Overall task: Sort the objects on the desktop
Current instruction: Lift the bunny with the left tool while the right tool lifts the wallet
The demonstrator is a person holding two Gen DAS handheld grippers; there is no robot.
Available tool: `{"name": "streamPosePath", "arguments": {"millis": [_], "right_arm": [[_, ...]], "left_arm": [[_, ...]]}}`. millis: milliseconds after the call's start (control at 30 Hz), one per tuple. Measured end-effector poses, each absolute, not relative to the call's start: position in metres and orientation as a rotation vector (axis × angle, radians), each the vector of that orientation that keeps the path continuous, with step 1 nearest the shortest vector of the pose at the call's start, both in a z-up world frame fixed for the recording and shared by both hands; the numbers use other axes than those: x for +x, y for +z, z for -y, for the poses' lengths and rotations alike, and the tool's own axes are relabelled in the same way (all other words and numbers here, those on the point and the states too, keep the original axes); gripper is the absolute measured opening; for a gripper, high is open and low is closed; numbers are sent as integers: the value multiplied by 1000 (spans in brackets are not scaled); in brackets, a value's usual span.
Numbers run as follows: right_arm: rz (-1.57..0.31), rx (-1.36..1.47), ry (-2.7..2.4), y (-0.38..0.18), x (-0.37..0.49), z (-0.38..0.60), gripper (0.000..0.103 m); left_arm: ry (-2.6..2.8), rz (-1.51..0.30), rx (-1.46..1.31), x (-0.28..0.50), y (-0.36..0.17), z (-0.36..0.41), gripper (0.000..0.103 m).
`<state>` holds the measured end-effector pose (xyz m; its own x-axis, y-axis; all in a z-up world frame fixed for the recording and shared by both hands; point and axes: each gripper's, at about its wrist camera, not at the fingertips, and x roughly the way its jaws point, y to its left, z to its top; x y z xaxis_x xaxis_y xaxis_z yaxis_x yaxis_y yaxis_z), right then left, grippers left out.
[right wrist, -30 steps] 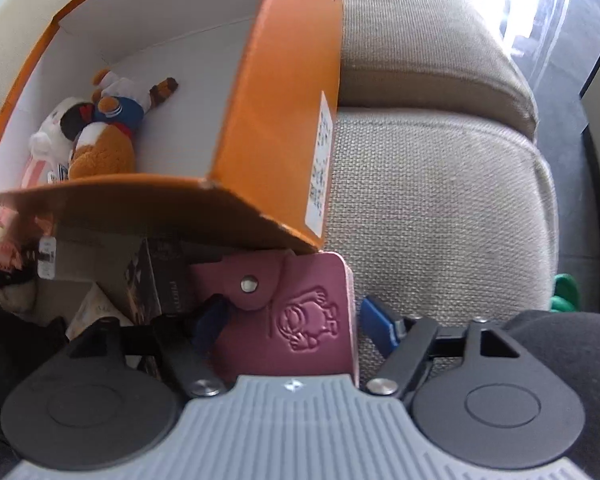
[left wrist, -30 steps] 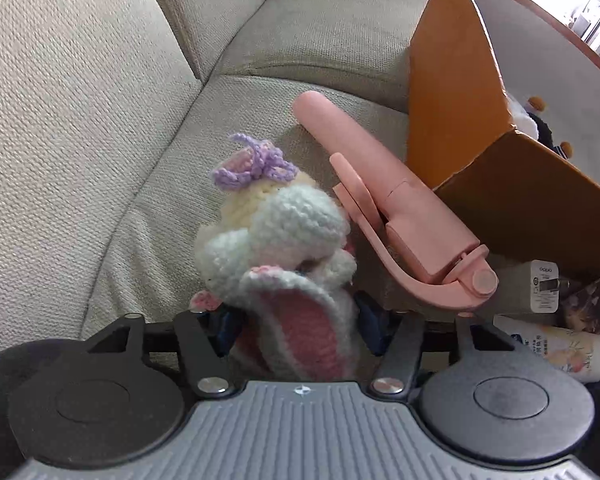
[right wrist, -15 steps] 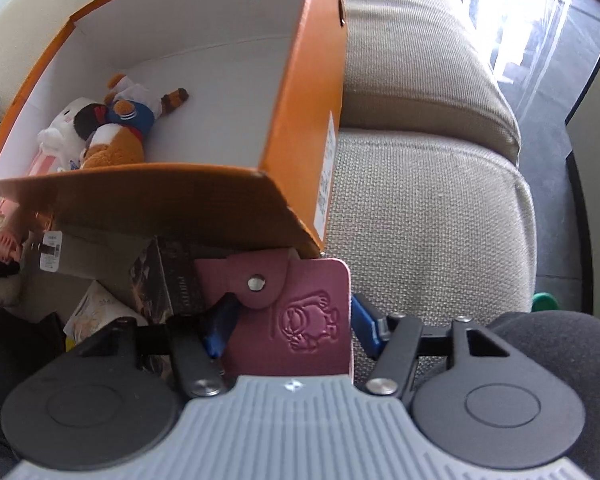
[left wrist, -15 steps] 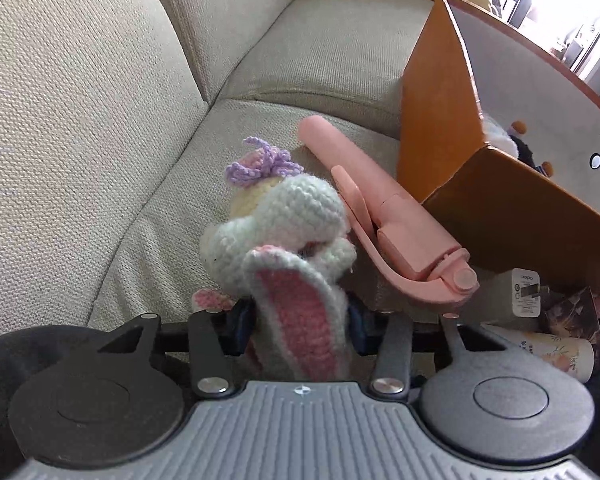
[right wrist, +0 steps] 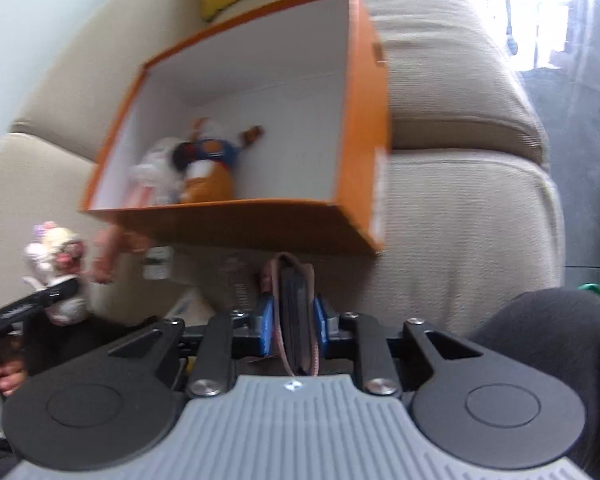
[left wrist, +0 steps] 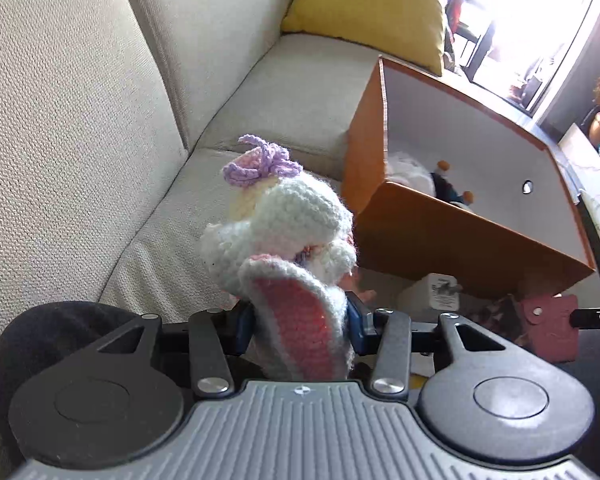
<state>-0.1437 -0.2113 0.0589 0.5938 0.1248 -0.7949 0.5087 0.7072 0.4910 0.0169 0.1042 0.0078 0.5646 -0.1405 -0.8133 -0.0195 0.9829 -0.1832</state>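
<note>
Left fingers grip a crocheted bunny; right fingers are closing on a pink wallet; no writing legible.

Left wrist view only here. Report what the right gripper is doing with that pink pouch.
Observer: The right gripper has the pink pouch edge-on between its blue pads, and its jaws are closing on it.
Operator: Now describe the box's floor.
Observer: In the orange box, the plush toys lie bunched in the near left corner. The rest of the white floor is bare.
Operator: Check past the sofa's end.
Observer: Something green peeks out beyond the sofa cushion. Too little of it shows to name it.
</note>
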Motion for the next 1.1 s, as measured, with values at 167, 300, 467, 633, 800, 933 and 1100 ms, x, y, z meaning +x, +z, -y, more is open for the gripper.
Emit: {"name": "streamPosePath", "arguments": {"millis": [167,300,467,633,800,933,1100], "right_arm": [[-958,680,-264,66,-130,187,30],[-979,665,-270,51,-122,178,30],[-987,656,-281,38,-118,177,23],[-971,709,-299,33,-123,185,19],[-957,711,-333,43,-131,189,18],[-952,637,-366,63,-136,189,18],[-1001,512,-393,67,-130,180,18]], "left_arm": [[-108,-952,-174,15,11,-93,52],[-130,-951,-167,16,9,-90,52],[-139,-952,-172,9,12,-87,52],[-165,-958,-179,6,12,-85,53],[-179,-954,-185,5,12,-83,53],[-199,-951,-192,4,12,-82,52],[-226,-949,-190,5,12,-77,53]]}}
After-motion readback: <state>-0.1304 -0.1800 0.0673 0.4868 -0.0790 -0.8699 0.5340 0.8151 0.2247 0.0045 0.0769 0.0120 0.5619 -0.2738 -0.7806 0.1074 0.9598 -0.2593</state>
